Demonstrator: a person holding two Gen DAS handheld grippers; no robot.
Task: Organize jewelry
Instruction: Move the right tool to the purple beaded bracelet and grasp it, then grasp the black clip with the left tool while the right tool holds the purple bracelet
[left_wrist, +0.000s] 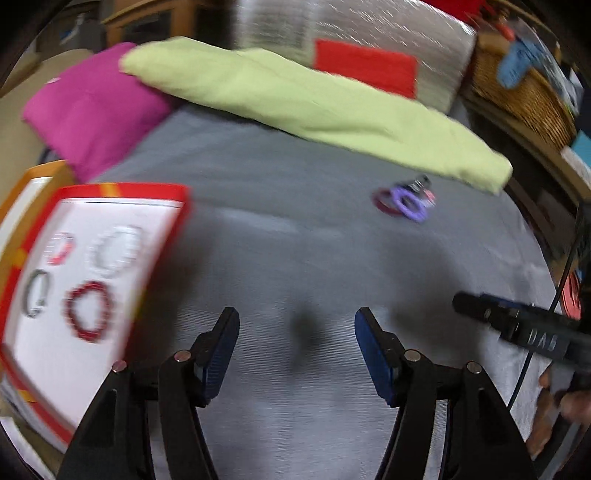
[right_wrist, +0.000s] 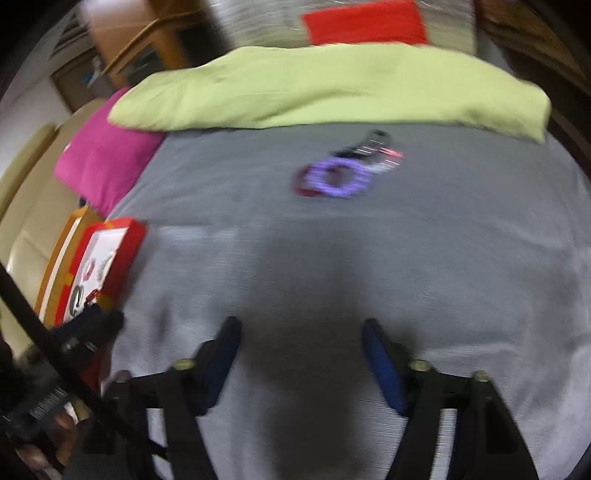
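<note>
- Left gripper (left_wrist: 297, 325): fingers apart, nothing between.
- Right gripper (right_wrist: 301, 332): fingers apart, nothing between.
- Purple bracelet (right_wrist: 340, 177) far on grey bedcover (right_wrist: 406, 258).
- Red tray (left_wrist: 147, 192) left, four bracelets inside.

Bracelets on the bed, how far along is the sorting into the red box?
Done: four bracelets lie in the red box, among them a dark red one and a white one. In hand: nothing; the left tool and right tool are both open and empty. Left: a small pile on the grey bedcover, including a purple bracelet.
</note>
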